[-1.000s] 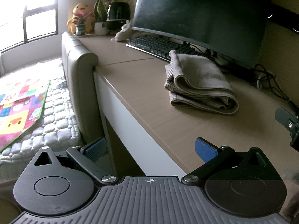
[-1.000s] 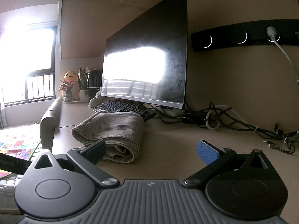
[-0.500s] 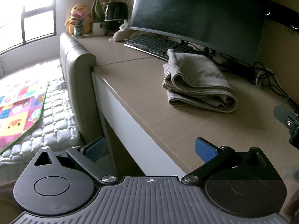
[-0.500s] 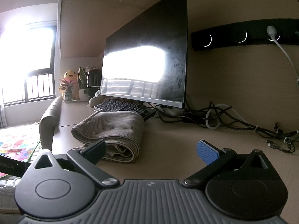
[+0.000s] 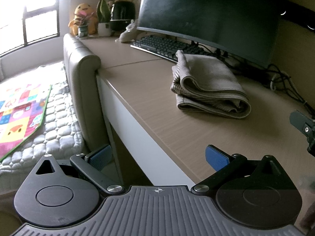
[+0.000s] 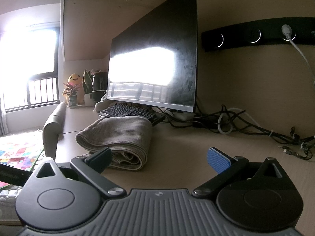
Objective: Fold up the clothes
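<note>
A folded beige ribbed garment (image 5: 208, 86) lies on the wooden desk (image 5: 157, 102) in front of the monitor; it also shows in the right wrist view (image 6: 118, 137). My left gripper (image 5: 157, 157) is open and empty, held at the desk's front edge, well short of the garment. My right gripper (image 6: 159, 157) is open and empty, low over the desk, its left finger just in front of the garment's near fold. Part of the right gripper shows at the right edge of the left wrist view (image 5: 303, 123).
A large monitor (image 5: 208, 13) and a keyboard (image 5: 161, 46) stand behind the garment. Tangled cables (image 6: 256, 127) lie at the back right. A padded headboard (image 5: 82, 78) and a bed with a colourful mat (image 5: 17, 114) are left of the desk. Plants and a plush toy (image 5: 82, 19) stand at the far end.
Both views have shifted only slightly; the garment lies the same and both grippers stay open.
</note>
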